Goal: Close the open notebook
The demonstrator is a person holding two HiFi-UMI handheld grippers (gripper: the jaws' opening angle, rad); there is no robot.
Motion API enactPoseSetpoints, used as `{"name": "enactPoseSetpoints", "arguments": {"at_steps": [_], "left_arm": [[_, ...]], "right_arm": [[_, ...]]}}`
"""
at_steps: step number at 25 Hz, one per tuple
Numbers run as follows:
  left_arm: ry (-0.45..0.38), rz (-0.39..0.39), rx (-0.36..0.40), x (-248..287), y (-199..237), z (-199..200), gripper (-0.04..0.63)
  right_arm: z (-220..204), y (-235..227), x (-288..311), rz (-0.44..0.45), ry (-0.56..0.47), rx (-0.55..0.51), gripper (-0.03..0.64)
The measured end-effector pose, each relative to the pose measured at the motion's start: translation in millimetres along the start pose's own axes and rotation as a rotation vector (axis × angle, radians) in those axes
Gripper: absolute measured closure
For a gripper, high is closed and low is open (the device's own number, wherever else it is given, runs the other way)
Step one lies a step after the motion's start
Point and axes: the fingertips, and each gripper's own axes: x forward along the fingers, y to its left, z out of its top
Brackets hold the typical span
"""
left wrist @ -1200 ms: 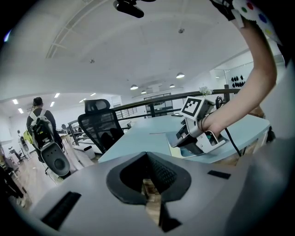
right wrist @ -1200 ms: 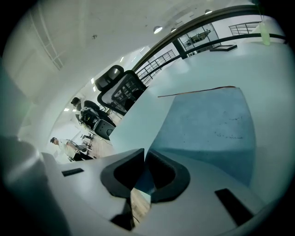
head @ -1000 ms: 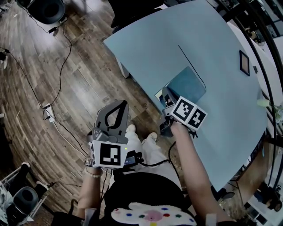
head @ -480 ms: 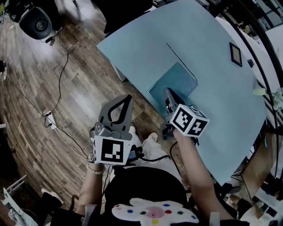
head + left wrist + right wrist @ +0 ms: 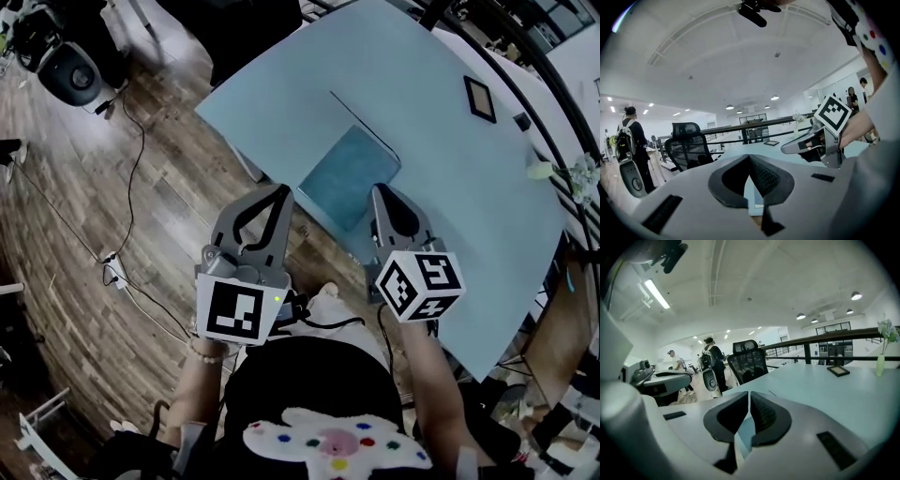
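Note:
The teal notebook [image 5: 347, 176] lies closed and flat near the front edge of the light blue table [image 5: 441, 216]. In the head view my left gripper [image 5: 278, 191] hangs shut and empty off the table's front edge, just left of the notebook. My right gripper [image 5: 381, 191] is also shut and empty, held above the table edge just right of the notebook and touching nothing. The left gripper view shows its own jaws [image 5: 749, 156] closed tip to tip, with the right gripper [image 5: 811, 143] beside them. The right gripper view shows closed jaws [image 5: 749, 393] above the tabletop.
A small dark picture frame [image 5: 480, 98] and a vase with flowers [image 5: 881, 359] stand farther back on the table. A thin dark line [image 5: 366, 122] runs past the notebook. A black office chair [image 5: 747, 364] and people [image 5: 712, 362] are to the left. Cables [image 5: 131, 141] cross the wooden floor.
A white page showed at the notebook's near edge by the right gripper; the notebook now lies flat. The right gripper has lifted off it and rolled. Both grippers have risen.

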Motion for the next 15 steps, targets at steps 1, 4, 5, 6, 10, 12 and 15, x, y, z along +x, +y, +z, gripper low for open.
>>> {"name": "enactPoseSetpoints", "arguments": {"at_steps": [1,4,5,6,10,12,15], "left_arm": [[-0.009,-0.003,-0.005,-0.5,-2.0,5.4,0.578],[-0.028,-0.009,0.0,-3.7,-5.7,19.4,0.578],[-0.034,-0.012,0.007,-5.0,-7.0,23.2,0.578],[-0.039,-0.017,0.013,-6.6,-8.8,26.5,0.578],[-0.058,-0.028,0.022,-13.7,-15.3,36.5,0.578],[-0.059,-0.031,0.02,-17.6,-17.5,38.6,0.578],[-0.064,-0.036,0.027,-20.7,-20.4,40.2,0.578]], "right_arm": [[4.4,0.4,-6.4,-0.001,-0.014,-0.02,0.575],[15.1,4.0,-22.6,-0.005,-0.048,-0.072,0.575],[17.9,5.3,-27.6,-0.007,-0.059,-0.086,0.575],[20.3,6.4,-32.5,-0.01,-0.068,-0.098,0.575],[26.5,8.7,-50.0,-0.022,-0.097,-0.125,0.575],[27.1,10.1,-56.6,-0.025,-0.105,-0.14,0.575],[26.9,11.8,-64.6,-0.032,-0.109,-0.146,0.577]]}}
